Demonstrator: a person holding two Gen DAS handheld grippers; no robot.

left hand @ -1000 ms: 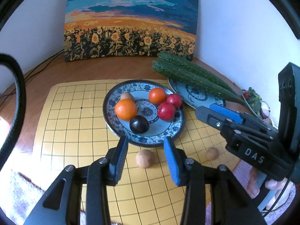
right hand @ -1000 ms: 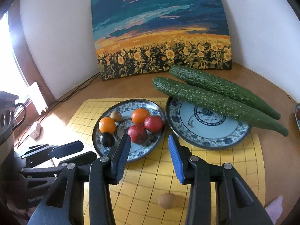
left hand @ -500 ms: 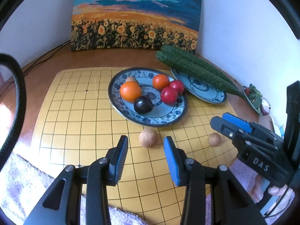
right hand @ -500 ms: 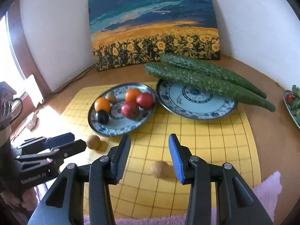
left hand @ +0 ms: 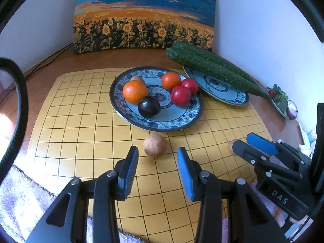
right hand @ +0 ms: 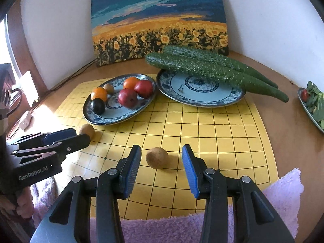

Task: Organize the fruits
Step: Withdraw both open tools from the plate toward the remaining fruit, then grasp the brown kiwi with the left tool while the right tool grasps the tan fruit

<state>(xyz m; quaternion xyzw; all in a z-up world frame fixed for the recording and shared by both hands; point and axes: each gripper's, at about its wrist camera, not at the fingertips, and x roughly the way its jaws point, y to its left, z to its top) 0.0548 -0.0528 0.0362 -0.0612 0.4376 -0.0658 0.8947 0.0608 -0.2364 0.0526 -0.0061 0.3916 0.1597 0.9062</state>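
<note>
A small round brown fruit (left hand: 155, 145) lies on the yellow grid board (left hand: 81, 121) just ahead of my left gripper (left hand: 157, 169); its blue pads stand apart on either side of it, not touching, nothing held. A second brown fruit (right hand: 157, 158) of the same kind sits on the board in front of my right gripper (right hand: 161, 168), whose pads are likewise parted with the fruit beyond the tips, free of both.

Behind the first fruit is the blue-patterned plate (left hand: 182, 124) carrying the sorted fruit: an orange one (left hand: 134, 91), a second orange-red one (left hand: 171, 80), two red ones (left hand: 180, 96) touching each other, a dark purple, nearly black one (left hand: 149, 106) and a small brown one (left hand: 137, 78) at the back rim. Just beside it to the right lies a second patterned plate (right hand: 176, 96), bare inside, with two long cucumbers (right hand: 194, 66) resting across its far edge.

From the left camera my right tool's body reads "DAS" (left hand: 280, 197); from the right camera my left tool reads "GenRobot.AI" (right hand: 33, 174).

A sunflower-field painting (right hand: 160, 20) leans against the white wall. A lilac fluffy cloth (right hand: 283, 190) lies at the board's near edge, and a dish of greens (right hand: 313, 105) sits at the far right of the wooden table (right hand: 283, 93).
</note>
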